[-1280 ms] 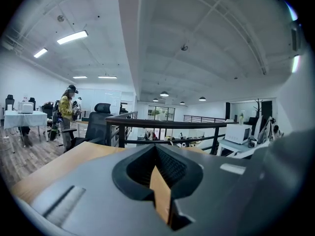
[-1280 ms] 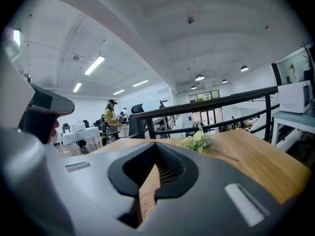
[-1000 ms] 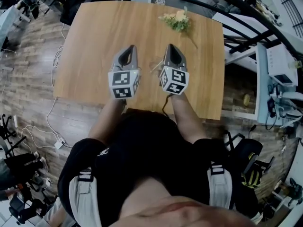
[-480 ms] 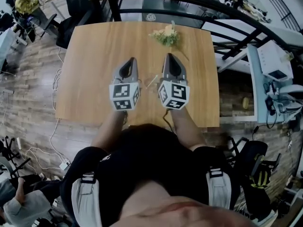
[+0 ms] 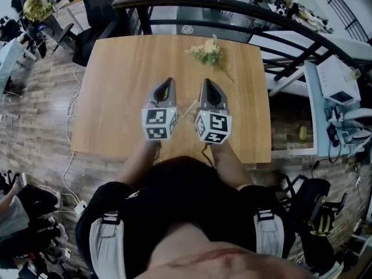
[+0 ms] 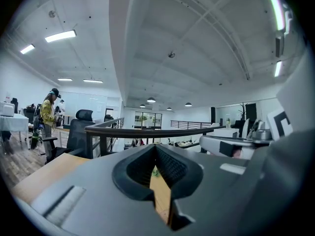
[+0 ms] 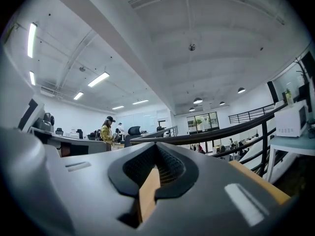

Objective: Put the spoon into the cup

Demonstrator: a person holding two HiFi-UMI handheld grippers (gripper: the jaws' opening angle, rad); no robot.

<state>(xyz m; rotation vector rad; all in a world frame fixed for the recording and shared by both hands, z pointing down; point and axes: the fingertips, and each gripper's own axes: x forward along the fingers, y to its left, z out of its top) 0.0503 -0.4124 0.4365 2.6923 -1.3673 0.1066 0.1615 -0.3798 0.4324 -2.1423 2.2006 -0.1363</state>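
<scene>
Left gripper (image 6: 156,150): jaws together at the tips, nothing between the pads; only bare desk shows through the slot behind them. Right gripper (image 7: 156,149): the same, jaws closed and empty. Both are held level over the near edge of the desk (image 5: 116,86), side by side, pointing at its far edge.

Change noted: over the last second the left gripper has drawn in towards the right one, so the gap between the two marker cubes is narrower. The head view has also pulled back, and the whole far edge of the desk is now in frame. Neither gripper has opened or gone down to the desk.

Task items: a thin pale sliver (image 5: 188,106) lies on the desk between the two grippers, near the near edge. It may be the spoon, but it is too small to confirm. No cup can be made out in any view. A sprig of flowers (image 5: 207,52) lies at the far edge, right of centre.

Assessment: the task has not begun. Nothing is gripped, and the shift reads as lining up before a reach.
</scene>
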